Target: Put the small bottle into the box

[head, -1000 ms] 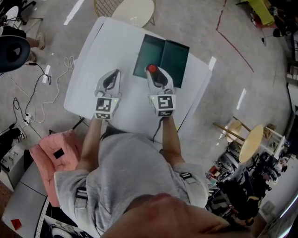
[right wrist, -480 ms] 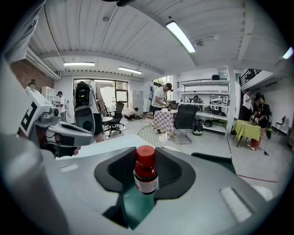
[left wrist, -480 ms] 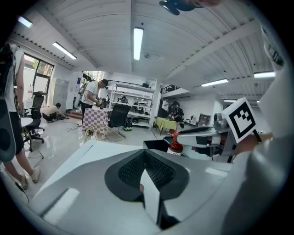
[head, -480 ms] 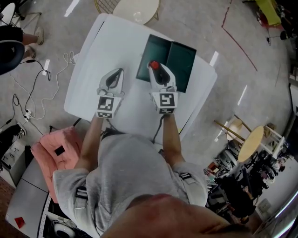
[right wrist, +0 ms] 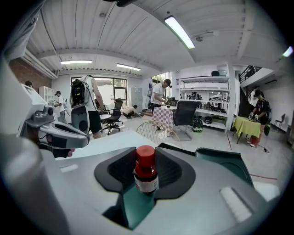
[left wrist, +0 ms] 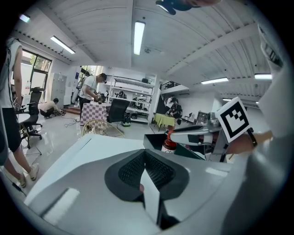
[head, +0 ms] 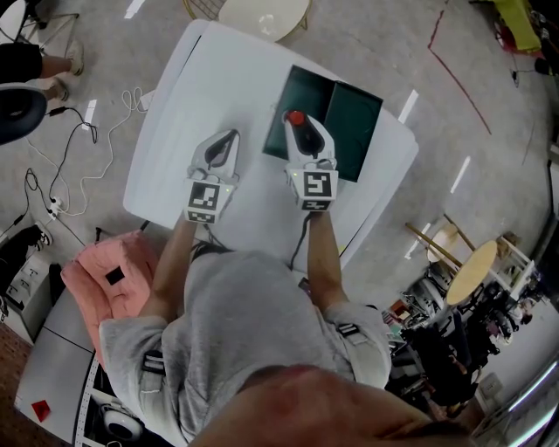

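A small brown bottle [head: 295, 117] with a red cap [right wrist: 145, 153] sits upright between the pads of my right gripper [head: 298, 124], which is shut on it. In the head view it hangs over the left half of the open dark green box [head: 354, 122] on the white table [head: 201, 96]. In the right gripper view the bottle [right wrist: 145, 176] fills the jaws, with the box [right wrist: 223, 158] just behind. My left gripper [head: 225, 144] is shut with nothing in it, over bare table left of the box. The left gripper view shows the bottle [left wrist: 169, 143] at the box's near wall [left wrist: 154, 140].
A round wicker-legged stool [head: 262, 13] stands beyond the table's far edge. A pink seat [head: 113, 275] is at my lower left, cables [head: 61, 183] trail on the floor, and a round wooden stool [head: 472, 271] stands to the right. People work in the background.
My right gripper has carried the bottle a little further in over the box and lower. The left gripper has sunk alongside it over the table.
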Action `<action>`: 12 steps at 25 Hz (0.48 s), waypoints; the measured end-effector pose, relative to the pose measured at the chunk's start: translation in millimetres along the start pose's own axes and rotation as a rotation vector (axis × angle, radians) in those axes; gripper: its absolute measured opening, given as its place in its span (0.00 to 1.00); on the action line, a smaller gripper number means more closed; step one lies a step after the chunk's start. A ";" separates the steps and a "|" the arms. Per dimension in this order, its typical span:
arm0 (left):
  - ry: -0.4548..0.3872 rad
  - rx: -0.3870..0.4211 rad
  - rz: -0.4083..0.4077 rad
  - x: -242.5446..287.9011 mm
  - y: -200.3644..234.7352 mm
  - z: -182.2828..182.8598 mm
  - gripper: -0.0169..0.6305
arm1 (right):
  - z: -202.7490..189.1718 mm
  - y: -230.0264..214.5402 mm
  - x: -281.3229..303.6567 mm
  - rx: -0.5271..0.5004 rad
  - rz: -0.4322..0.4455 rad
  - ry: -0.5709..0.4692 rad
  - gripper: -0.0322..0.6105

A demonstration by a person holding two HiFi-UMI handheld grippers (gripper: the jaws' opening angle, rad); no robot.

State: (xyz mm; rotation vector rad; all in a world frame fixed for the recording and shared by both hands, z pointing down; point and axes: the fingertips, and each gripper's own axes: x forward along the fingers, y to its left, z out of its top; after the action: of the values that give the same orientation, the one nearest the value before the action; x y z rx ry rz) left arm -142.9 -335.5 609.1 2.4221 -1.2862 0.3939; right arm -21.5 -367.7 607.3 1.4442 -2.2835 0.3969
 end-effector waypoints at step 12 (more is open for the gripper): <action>0.022 -0.022 -0.044 16.1 -4.1 -8.5 0.04 | -10.4 2.9 20.4 -0.028 0.008 0.035 0.25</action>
State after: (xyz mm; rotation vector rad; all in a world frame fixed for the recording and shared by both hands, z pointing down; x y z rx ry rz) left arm -131.2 -341.4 622.4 2.4169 -1.2194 0.3912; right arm -30.0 -378.0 626.2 1.4041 -2.2595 0.3877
